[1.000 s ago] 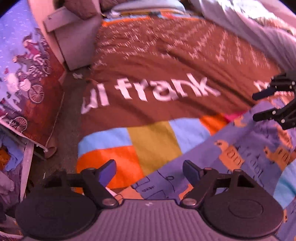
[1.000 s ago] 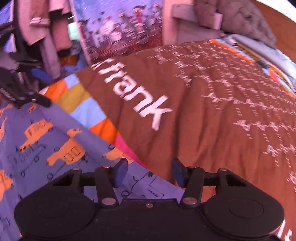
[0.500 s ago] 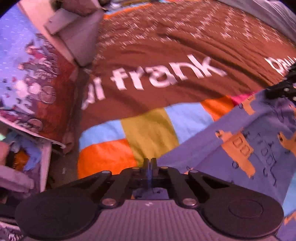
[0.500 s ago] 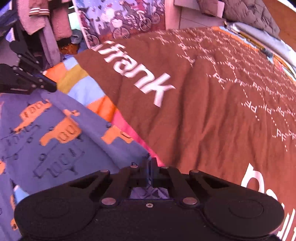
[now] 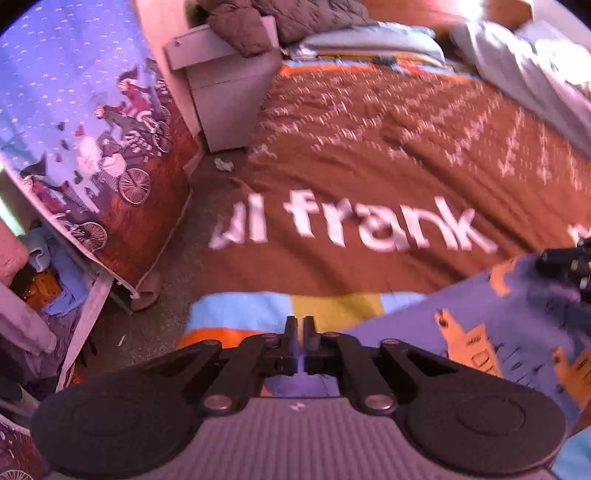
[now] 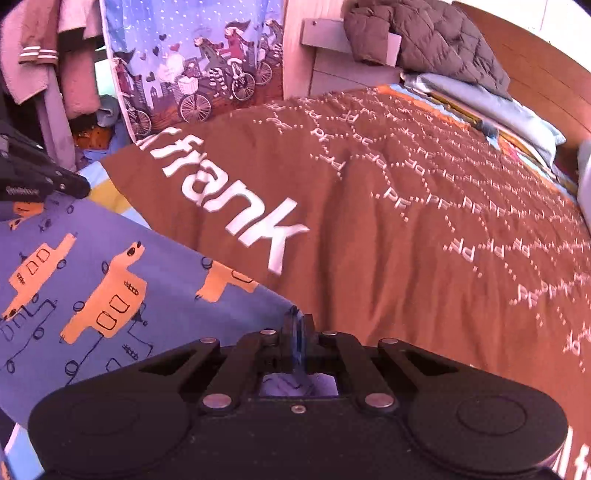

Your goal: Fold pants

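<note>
The pants (image 5: 480, 325) are purple-blue cloth printed with orange cars, lying on a brown bedspread (image 5: 369, 166) lettered "frank". My left gripper (image 5: 298, 328) is pinched on the pants' edge; a thin slit shows as its jaws are opening slightly, with cloth still between them. In the right wrist view, my right gripper (image 6: 297, 325) grips a fold of the pants (image 6: 92, 280), its jaws easing open too. The cloth hangs taut between both grippers. The right gripper (image 5: 569, 262) shows at the left view's right edge, and the left gripper (image 6: 44, 181) at the right view's left edge.
A grey bedside cabinet (image 5: 229, 92) with a quilted jacket (image 5: 258, 26) on it stands by the bed's head. A cloth printed with cyclists (image 5: 74, 129) hangs left of a narrow floor strip (image 5: 177, 258). Pillows (image 6: 498, 107) lie at the headboard. Clothes (image 6: 55, 55) hang at the far left.
Both grippers went from open to shut on the pants' near edge. Since then the edge has come up off the bedspread, stretched between them.
</note>
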### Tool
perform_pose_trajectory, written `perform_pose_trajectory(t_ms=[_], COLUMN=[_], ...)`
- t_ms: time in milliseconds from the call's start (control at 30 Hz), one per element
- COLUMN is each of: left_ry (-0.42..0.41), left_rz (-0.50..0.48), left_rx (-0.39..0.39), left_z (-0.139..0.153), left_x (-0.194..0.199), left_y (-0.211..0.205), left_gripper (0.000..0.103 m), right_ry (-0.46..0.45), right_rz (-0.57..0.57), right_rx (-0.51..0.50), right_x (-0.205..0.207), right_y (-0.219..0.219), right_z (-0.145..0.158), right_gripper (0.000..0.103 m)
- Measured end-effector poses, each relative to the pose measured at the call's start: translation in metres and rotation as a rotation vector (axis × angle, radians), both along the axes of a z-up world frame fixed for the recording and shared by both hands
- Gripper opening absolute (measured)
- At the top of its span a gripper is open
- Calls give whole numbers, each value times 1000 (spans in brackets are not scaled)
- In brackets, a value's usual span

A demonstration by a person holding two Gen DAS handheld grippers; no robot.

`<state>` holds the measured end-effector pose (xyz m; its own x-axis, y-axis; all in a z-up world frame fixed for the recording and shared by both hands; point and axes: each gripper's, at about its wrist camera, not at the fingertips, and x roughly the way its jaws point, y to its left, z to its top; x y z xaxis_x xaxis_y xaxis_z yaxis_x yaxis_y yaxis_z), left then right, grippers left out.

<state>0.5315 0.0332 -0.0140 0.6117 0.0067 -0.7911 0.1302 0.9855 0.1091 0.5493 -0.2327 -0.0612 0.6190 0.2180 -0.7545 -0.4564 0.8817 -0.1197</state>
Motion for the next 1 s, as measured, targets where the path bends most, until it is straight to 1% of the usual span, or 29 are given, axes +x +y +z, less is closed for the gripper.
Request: perform_pose_trajectory(t_ms=[33,67,100,133,167,200,267,333,433,500,600,633,667,700,733,767,800,833,867,900,933,967,1000], left_ry=[-34,-67,-122,-161,-176,-172,-142,-102,-34,32,107,119,117,121,132,141,143,139,135,126,116,104,94], left_rz=[-2,-2,-2,-9,-25,-46,-89,-137,-200,-222,-224,-214,-206,-200,-199,-200,-199,-208,-220,-232,-240,-242,-241], left_rx=[0,8,21,26,23,13,-4,-4,13,21,-19,-36,-47,-59,-88,-113,-117,-94,-67,-35,-15,-7,-2], left_z=[14,23,38,51,60,66,72,65,40,18,-4,-10,-12,-14,-13,-10,-7,-5,-3,-1,2,5,7], left_x=[-4,-6,-12,-17,-22,-23,-28,-34,-43,-48,-51,-52,-52,-52,-52,-51,-52,-54,-55,-57,-60,-63,-66], left_y=[7,13,21,29,37,44,60,73,83,88,98,101,103,105,105,106,104,101,96,91,86,83,81], left_gripper=[42,65,70,72,72,72,72,72,71,70,69,68,65,59,39,23,18,7,3,2,1,0,0], right_ry=[-7,-16,-25,-30,-30,-21,-3,6,35,54,82,91,102,113,127,138,144,142,143,144,142,137,131], right_rz=[-12,-21,-17,-8,11,32,84,144,209,224,232,226,218,209,202,198,196,196,200,206,212,221,234], right_rx=[12,25,31,30,33,43,60,48,14,-2,-34,-46,-54,-59,-63,-69,-73,-69,-61,-54,-54,-63,-75], right_x=[-1,-3,-4,-5,-5,-6,-6,-4,5,10,16,19,22,23,25,25,26,25,24,24,22,19,16], right_y=[-1,-1,-1,1,3,7,19,36,60,73,84,87,87,87,87,86,86,86,87,89,91,93,94], right_z=[3,9,16,23,32,40,52,55,47,38,21,15,9,4,-1,-6,-9,-11,-11,-10,-8,-6,-5], right_gripper=[20,31,34,38,42,44,60,65,65,65,63,62,61,61,59,57,56,46,30,22,9,5,4])
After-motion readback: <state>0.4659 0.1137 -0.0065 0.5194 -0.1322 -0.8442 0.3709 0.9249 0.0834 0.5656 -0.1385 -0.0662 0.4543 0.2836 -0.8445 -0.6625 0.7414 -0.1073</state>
